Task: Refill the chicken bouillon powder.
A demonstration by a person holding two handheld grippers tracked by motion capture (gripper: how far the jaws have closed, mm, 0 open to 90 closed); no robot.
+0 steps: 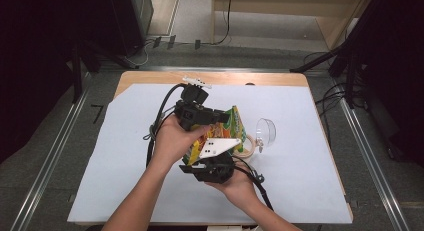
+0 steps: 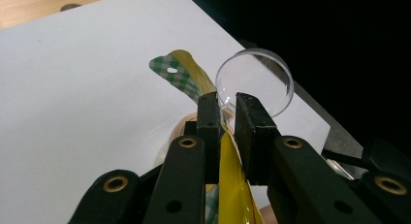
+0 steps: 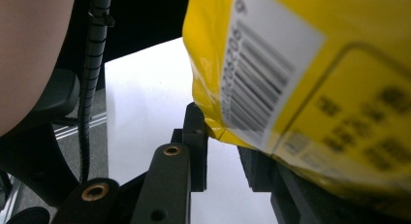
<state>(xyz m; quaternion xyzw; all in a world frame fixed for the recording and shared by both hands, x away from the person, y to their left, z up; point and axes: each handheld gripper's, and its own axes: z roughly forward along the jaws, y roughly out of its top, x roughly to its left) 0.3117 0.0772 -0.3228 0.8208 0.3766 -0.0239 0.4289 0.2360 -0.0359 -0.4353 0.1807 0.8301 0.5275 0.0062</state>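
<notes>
Item: yellow plastic snack bag, barcode-labelled, held above the white-covered tabletop.
Left hand-held gripper: clamped on the bag's upper edge (green-checked strip).
Right hand-held gripper: clamped on the bag's lower edge.
Nearby: clear round dish.

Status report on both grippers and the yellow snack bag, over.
Left gripper shut on yellow plastic snack bag, held above the table. Right gripper clamps its barcode end. Clear plastic bowl lies on its side just beyond; nothing blocking.
</notes>
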